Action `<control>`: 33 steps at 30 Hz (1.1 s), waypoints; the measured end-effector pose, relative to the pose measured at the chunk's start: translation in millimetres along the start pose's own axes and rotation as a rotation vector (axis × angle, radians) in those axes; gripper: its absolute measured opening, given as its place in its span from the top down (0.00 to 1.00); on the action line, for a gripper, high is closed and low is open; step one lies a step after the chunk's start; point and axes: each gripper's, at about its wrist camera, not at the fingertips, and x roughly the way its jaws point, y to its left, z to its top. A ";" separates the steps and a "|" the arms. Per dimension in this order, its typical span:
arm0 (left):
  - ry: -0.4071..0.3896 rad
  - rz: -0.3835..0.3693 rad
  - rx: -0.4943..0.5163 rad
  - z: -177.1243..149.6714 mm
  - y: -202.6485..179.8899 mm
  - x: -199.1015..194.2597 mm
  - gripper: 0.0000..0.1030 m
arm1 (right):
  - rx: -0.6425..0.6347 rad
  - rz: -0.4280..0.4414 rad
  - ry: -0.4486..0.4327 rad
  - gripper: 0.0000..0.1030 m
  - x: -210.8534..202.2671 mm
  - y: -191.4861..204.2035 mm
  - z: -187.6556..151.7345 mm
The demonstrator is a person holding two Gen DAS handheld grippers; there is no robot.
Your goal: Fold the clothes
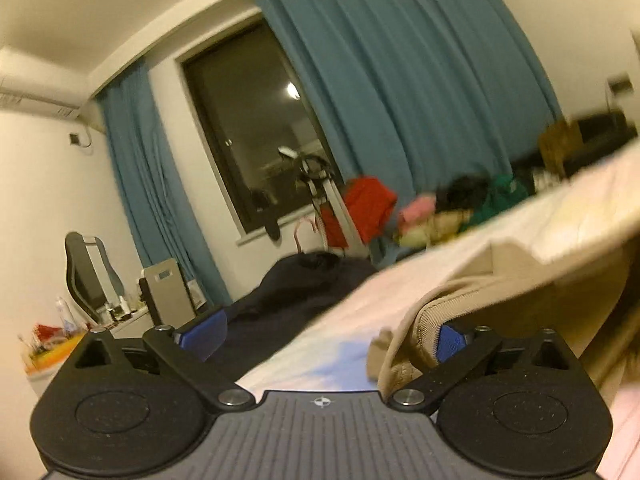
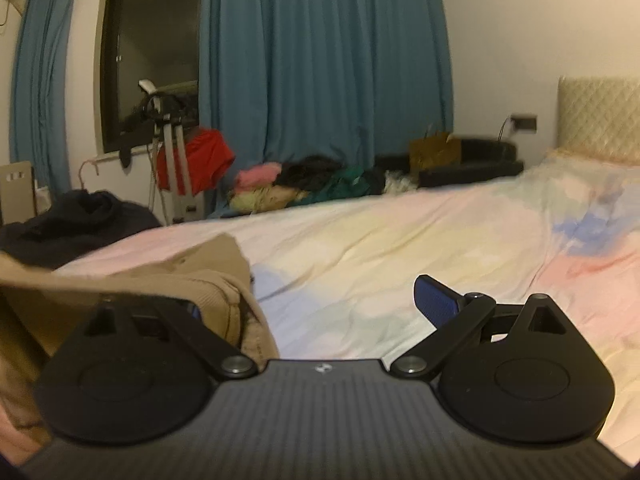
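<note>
A tan garment (image 1: 500, 304) with a ribbed hem lies bunched on the pastel bedsheet (image 1: 320, 356). In the left wrist view it lies at the right, and its hem touches the right blue fingertip (image 1: 450, 342). My left gripper (image 1: 326, 336) is open wide with only sheet between its fingers. In the right wrist view the tan garment (image 2: 200, 280) sits at the left and covers most of the left fingertip (image 2: 195, 311). My right gripper (image 2: 316, 306) is open too, its right finger over the bare bedsheet (image 2: 400, 248).
A dark garment (image 2: 76, 220) lies heaped at the bed's far left edge. Beyond the bed sits a pile of pink, black and green clothes (image 2: 304, 184), a red item (image 2: 200, 160) on a stand, blue curtains (image 2: 320, 60) and a dark window. A padded headboard (image 2: 600, 116) stands at right.
</note>
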 end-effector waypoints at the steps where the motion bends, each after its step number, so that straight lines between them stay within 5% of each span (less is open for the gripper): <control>1: 0.026 -0.010 0.013 -1.3 -3.6 1.9 0.01 | -0.001 -0.006 -0.025 0.05 -3.7 0.8 1.0; 5: 0.149 -0.015 0.073 -19.3 -18.8 16.7 0.02 | 0.016 -0.013 -0.121 0.05 -19.3 -1.4 5.9; 9: 0.172 0.028 0.017 -25.4 -14.9 23.8 0.03 | -0.032 -0.021 -0.123 0.05 -20.6 2.6 3.0; 15: 0.092 0.109 -0.246 -8.7 37.4 10.5 0.02 | -0.195 -0.042 0.208 0.05 24.5 11.0 -29.3; 19: 0.021 0.126 -0.266 4.0 48.0 -11.2 0.01 | -0.286 -0.007 0.352 0.05 35.5 21.3 -51.3; 22: -0.015 0.150 -0.286 20.3 56.2 -33.0 0.01 | -0.188 -0.038 0.266 0.05 19.4 10.4 -33.5; 25: -0.052 0.145 -0.402 49.5 80.5 -55.4 0.01 | -0.062 -0.021 0.059 0.05 -5.8 -6.6 21.0; 28: -0.108 0.149 -0.502 96.3 114.6 -62.8 0.01 | -0.067 0.000 -0.156 0.05 -30.9 -7.8 90.1; 33: -0.197 0.134 -0.517 183.4 171.9 -92.0 0.00 | -0.029 0.086 -0.299 0.05 -57.1 -8.5 223.5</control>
